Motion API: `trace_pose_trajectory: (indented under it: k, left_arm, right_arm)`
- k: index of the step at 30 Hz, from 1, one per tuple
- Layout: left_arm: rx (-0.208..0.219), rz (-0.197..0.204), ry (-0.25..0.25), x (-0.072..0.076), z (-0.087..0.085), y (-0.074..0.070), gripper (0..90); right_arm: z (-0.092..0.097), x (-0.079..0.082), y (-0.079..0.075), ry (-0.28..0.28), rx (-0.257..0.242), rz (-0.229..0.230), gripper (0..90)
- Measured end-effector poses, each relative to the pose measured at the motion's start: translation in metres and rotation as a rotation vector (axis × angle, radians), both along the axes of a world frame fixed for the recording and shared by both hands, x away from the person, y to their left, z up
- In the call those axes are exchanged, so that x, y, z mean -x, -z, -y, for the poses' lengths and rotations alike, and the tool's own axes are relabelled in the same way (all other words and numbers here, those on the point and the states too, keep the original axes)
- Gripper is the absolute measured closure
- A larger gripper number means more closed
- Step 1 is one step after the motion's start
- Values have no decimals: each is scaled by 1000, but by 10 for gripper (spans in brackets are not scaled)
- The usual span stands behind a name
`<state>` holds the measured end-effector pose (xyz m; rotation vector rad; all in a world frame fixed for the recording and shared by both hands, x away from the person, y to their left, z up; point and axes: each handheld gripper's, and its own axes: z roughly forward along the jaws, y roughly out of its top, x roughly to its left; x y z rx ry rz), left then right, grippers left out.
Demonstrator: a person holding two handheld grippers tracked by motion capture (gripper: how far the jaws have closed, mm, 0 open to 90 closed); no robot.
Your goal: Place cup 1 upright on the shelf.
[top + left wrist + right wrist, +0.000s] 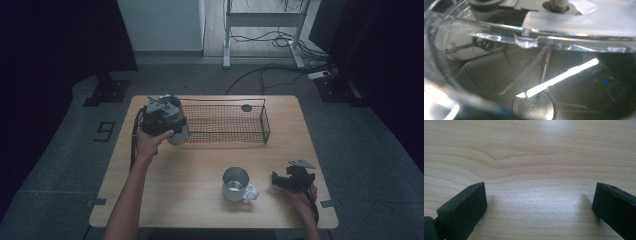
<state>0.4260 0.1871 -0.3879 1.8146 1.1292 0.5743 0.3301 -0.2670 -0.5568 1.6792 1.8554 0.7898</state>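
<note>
1. Steel cup (178, 131) is hanging in my left gripper (162, 120), clamped, at the wire basket's (227, 123) left end.
2. My right gripper (540, 202) is gaping wide, holding nothing, near the table's (200, 165) right edge, a mug (236, 184) sitting left of it.

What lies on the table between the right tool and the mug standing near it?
Nothing: in the high view, bare wood separates the right tool from the mug, whose handle points toward it.

Two metal cups (235, 184) (176, 125), one wire basket (227, 125), two claws (162, 120) (280, 181).
</note>
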Motion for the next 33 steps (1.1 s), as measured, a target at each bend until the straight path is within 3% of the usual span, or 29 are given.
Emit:
trace_pose_trajectory:
  k: [14,17,20,33]
  left_arm:
    - [-11,-8,10,-11,14,-1,41]
    - [-7,-8,11,-13,15,-1,41]
    - [23,-19,14,-17,14,-2,41]
    - [20,-19,15,-28,24,-4,41]
  right_arm:
    - [0,0,0,0,0,-1,0]
    - [0,0,0,0,0,-1,0]
    - [0,0,0,0,0,-1,0]
    - [0,0,0,0,0,-1,0]
